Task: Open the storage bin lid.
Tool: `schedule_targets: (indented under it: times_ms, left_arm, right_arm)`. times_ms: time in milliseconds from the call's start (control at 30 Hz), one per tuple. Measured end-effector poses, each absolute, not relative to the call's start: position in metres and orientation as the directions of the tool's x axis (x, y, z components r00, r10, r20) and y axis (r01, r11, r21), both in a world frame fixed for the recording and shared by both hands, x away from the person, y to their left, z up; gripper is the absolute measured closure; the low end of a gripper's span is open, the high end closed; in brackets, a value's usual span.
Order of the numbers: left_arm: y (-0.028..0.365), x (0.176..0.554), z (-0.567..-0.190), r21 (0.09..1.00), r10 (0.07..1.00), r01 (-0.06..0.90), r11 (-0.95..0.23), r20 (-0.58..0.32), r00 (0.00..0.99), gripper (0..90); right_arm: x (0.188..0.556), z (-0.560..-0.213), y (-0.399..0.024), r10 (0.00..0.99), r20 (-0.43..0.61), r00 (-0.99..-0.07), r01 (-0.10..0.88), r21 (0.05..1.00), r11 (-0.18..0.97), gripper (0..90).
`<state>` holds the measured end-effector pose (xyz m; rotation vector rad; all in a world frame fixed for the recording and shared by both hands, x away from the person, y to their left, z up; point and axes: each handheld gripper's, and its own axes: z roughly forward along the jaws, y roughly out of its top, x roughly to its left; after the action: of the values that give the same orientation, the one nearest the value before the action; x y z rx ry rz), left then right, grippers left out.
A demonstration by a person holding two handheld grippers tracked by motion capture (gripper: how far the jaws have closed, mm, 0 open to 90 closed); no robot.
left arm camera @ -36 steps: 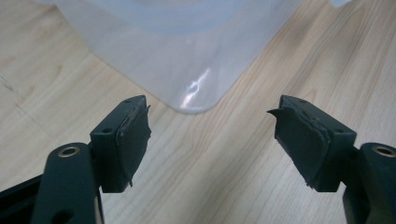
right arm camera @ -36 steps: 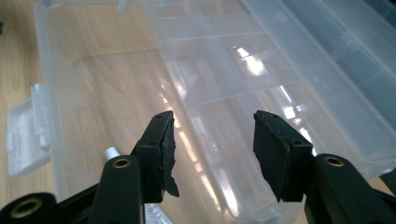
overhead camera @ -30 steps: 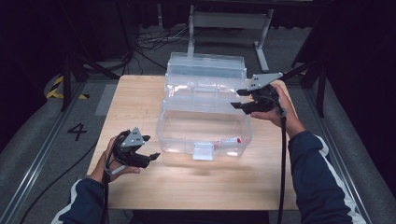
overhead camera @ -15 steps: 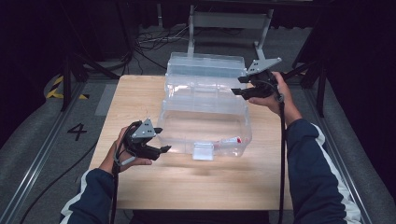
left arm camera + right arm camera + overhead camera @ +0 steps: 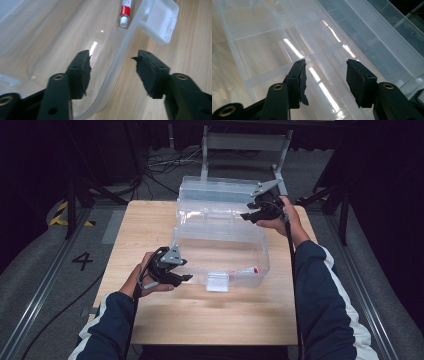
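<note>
Two Grippers Straddle the Walls of a Clear Box

Two grippers work at a clear plastic box that stands in the middle of the wooden counter, its hinged lid thrown open at the far side. The left gripper sits at the box's near left corner. In the left gripper view its fingers are spread apart, with the box's front wall running up between them: one finger lies inside the box over the clear floor, the other outside over the counter. The jaws have just been closing, yet neither pad touches the wall. Farther along that wall are the white latch tab and, inside the box, a small red-and-white tube lying flat against the front wall.

The right gripper reaches in at the far right, where box and lid meet. Its fingers are likewise spread, and the clear ridge at the hinge line passes between them without contact that I can see; these jaws have also just been closing.

The left hand rests low by the counter with the gripper pointing right. The right hand is held higher, arm stretched forward, gripper pointing left.
</note>
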<state>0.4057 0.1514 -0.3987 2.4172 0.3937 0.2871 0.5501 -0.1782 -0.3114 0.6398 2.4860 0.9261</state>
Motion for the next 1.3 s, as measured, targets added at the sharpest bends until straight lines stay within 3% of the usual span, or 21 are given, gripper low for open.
schedule_targets:
  times_ms: [167, 367, 467, 667, 833, 1300]
  left_arm:
    - [0.137, 0.406, -0.402, 0.537, 0.272, 0.144, -0.831, 0.166, 0.948, 59.0]
    - [0.129, 0.410, -0.406, 0.505, 0.256, 0.137, -0.852, 0.173, 0.951, 64.4]
    - [0.129, 0.413, -0.406, 0.501, 0.264, 0.149, -0.853, 0.167, 0.950, 72.7]
    - [0.126, 0.416, -0.408, 0.506, 0.268, 0.164, -0.847, 0.140, 0.953, 73.0]
    - [0.125, 0.416, -0.408, 0.500, 0.284, 0.185, -0.846, 0.129, 0.950, 72.6]
    - [0.125, 0.415, -0.409, 0.517, 0.337, 0.237, -0.822, 0.108, 0.935, 69.9]
  right_arm:
    - [0.553, -0.311, -0.172, 0.534, -0.254, -0.806, 0.262, 0.656, 0.708, 64.0]
    - [0.554, -0.311, -0.169, 0.521, -0.264, -0.812, 0.257, 0.640, 0.724, 65.9]
    - [0.553, -0.311, -0.166, 0.513, -0.277, -0.813, 0.251, 0.628, 0.737, 67.4]
    - [0.551, -0.308, -0.161, 0.481, -0.311, -0.820, 0.226, 0.596, 0.771, 71.6]
    - [0.553, -0.300, -0.160, 0.453, -0.264, -0.852, 0.242, 0.568, 0.786, 77.5]
    - [0.548, -0.296, -0.148, 0.383, -0.318, -0.867, 0.187, 0.505, 0.843, 82.7]
